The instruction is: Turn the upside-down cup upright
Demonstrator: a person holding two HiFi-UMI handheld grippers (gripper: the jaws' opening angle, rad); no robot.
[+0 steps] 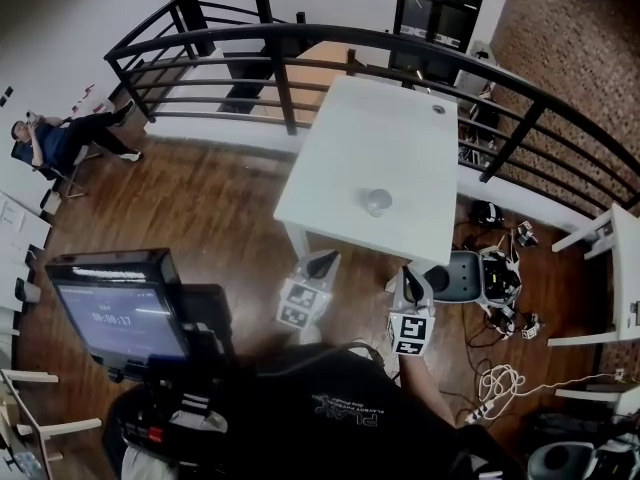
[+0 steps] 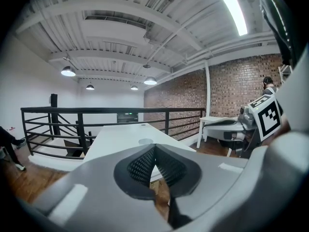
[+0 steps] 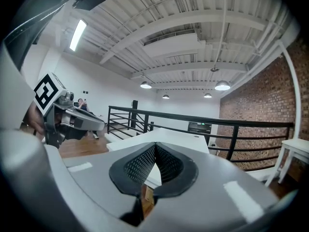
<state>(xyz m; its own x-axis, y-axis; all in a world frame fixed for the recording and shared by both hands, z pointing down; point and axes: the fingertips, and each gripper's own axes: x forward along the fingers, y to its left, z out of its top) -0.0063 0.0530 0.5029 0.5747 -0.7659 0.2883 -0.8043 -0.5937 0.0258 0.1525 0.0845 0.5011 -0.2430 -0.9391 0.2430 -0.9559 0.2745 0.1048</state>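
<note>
Clear cup (image 1: 377,202) on white table (image 1: 380,128), head view

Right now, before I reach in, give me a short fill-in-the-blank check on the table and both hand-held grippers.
1. On the white table stands exactly ____ cup.
2. The left hand-held gripper and the right hand-held gripper both have their jaws ____.
3. Between either pair of jaws there is ____.
4. The railing behind the table is coloured ____.

Missing words: one; shut; nothing; black.
</note>
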